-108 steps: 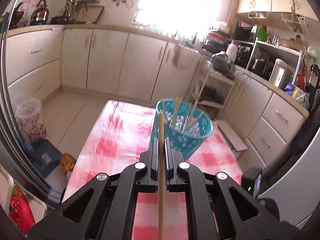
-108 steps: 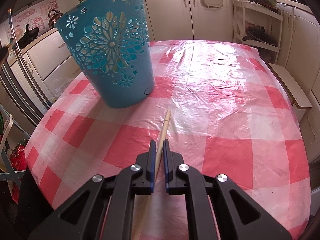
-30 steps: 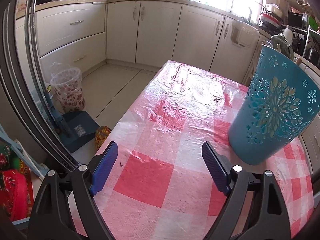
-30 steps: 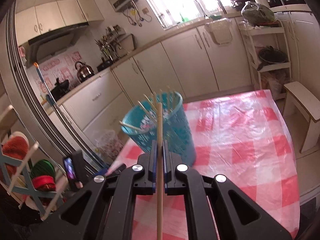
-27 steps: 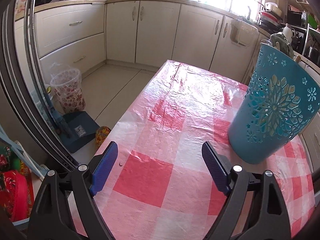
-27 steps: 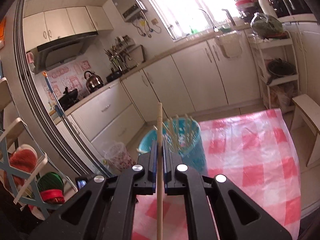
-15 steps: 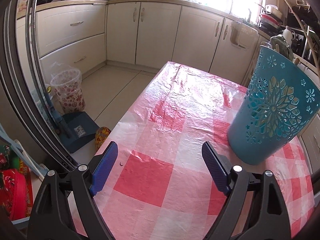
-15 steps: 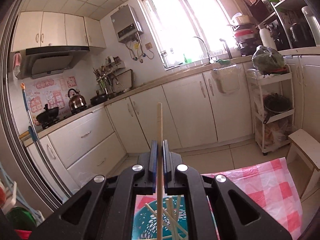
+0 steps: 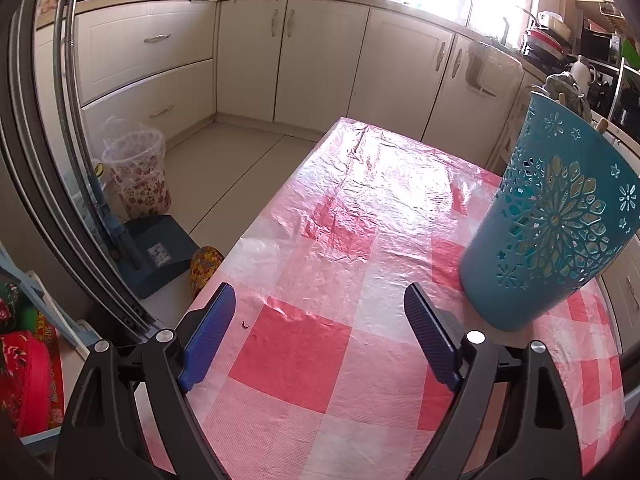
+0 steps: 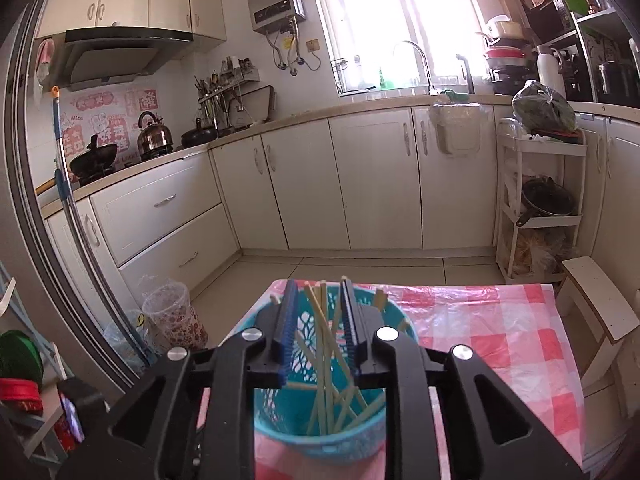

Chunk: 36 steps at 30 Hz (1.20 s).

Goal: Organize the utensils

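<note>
I held the right gripper (image 10: 318, 322) over the teal basket (image 10: 276, 424) on the checked cloth (image 10: 500, 332), its jaws just parting with nothing pinched, chopsticks (image 10: 324, 364) standing loose inside the basket, while the left gripper (image 9: 316, 336) stayed wide apart and empty beside it.

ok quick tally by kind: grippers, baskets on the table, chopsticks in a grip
grippers: 2 (left gripper open; right gripper jaws have just been opening, nothing pinched)
teal basket: 1
chopsticks gripped: 0
total: 3
</note>
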{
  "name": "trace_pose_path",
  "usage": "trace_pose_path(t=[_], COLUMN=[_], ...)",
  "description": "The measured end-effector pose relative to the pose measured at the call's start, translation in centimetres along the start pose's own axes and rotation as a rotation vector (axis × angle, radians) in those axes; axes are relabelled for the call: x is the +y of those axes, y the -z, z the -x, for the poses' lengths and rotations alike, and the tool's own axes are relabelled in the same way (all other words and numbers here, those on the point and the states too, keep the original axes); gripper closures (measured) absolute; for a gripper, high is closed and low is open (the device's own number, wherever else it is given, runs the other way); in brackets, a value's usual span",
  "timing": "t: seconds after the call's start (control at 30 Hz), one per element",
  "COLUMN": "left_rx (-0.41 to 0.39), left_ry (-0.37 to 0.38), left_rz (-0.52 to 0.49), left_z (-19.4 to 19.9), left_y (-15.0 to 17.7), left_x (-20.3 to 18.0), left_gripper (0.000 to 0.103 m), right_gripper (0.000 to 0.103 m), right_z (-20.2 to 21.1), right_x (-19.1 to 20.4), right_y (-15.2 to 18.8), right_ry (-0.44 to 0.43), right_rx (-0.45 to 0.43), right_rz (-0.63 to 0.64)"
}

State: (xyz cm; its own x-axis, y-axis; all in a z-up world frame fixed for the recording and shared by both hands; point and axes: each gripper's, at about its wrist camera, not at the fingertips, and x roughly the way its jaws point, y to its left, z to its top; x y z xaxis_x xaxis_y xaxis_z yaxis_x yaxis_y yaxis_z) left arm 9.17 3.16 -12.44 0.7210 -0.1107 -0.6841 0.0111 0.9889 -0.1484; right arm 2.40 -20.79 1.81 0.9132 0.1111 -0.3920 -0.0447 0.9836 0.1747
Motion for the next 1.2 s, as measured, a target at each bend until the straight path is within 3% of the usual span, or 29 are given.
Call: trace_pose_path(t=[0.13,0.2,0.37,0.6,1.07,1.2], left_rx=[0.024,0.043,0.006,-0.016,-0.039,-0.094], left_ry=[-0.003,0.001,-0.018,0.023,0.017,0.015], left_rz=[-0.012,-0.011,-0.036,-0.124,-0.152,-0.165], left_z=[-0.4,-0.6,2.6,9.2,22.3,26.6], left_y=[-0.1,-0.2,0.2,1.4,1.4,1.9], left_x=[-0.3,-0.2,-0.6,-2.3,-2.4,-2.2], left_gripper=[0.015,0.015,0.014,0.008,0.008,0.008], right_gripper=[0.053,0.036,0.02,0.015,0.007,0.007], right_z=[3.6,4.9,8.0,10.6,16.4,18.9], right_x=[-0.7,-1.4,-3.6,-4.5,0.9,2.6], right_y=[3.2,5.0,8.7,10.0,8.3,7.1], right_ry=[0.016,0.04,0.129,0.175,0.152,0.132], right_rx=[0.062,0.117,0.228,0.296,0.265,0.24], right_rz=[-0.016,-0.043,-0.141,-0.193,-0.145,-0.141])
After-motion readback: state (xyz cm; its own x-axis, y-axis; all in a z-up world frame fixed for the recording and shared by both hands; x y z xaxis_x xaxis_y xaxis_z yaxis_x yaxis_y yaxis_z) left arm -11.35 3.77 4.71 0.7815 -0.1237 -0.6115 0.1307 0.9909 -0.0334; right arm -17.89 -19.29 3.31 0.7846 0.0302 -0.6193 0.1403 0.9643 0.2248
